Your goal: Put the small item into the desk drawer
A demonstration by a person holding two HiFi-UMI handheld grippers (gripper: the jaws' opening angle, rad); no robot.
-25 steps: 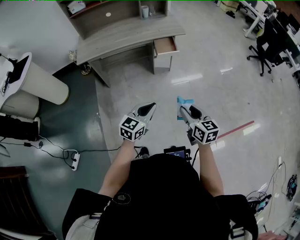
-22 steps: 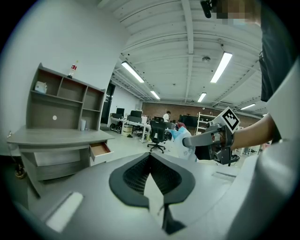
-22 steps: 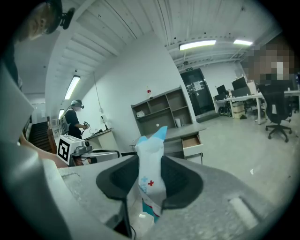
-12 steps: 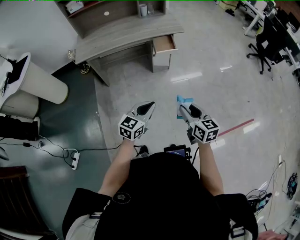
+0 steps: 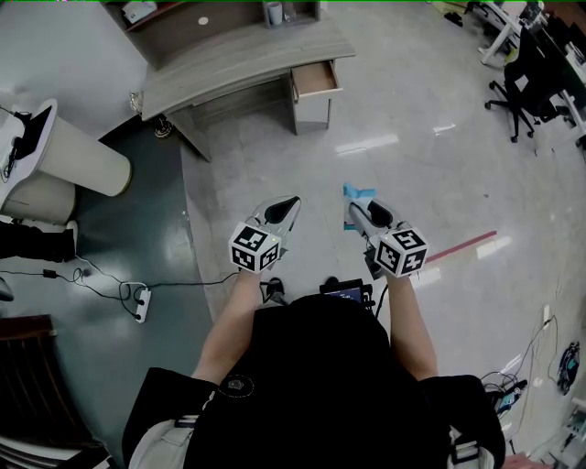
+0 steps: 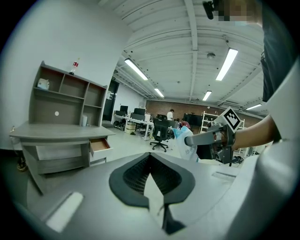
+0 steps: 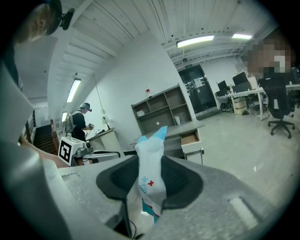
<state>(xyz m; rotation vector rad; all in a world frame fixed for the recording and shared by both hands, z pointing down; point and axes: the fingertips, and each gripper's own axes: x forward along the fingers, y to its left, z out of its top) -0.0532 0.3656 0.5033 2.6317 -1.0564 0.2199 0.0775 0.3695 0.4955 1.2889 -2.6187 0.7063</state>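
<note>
**Head view:** The desk stands at the top edge, and its shelf unit is cut off by the frame. The drawer at the desk's right end is pulled open, but its inside is too small to read. Well apart from it, over the floor, the left gripper tapers to a closed point. Beside it the right gripper carries a blue-and-white pouch, with only the top showing past the tips.

**Left gripper view:** The pads meet with nothing between them. The open drawer shows far off at the left. The right gripper and pouch are at the right, and the arm behind them is cut off.

**Right gripper view:** The pouch stands upright, clamped between pads that are set wide around it. Its lower end is hidden behind the gripper body. It covers part of the desk, and the drawer shows just right of it.
</note>
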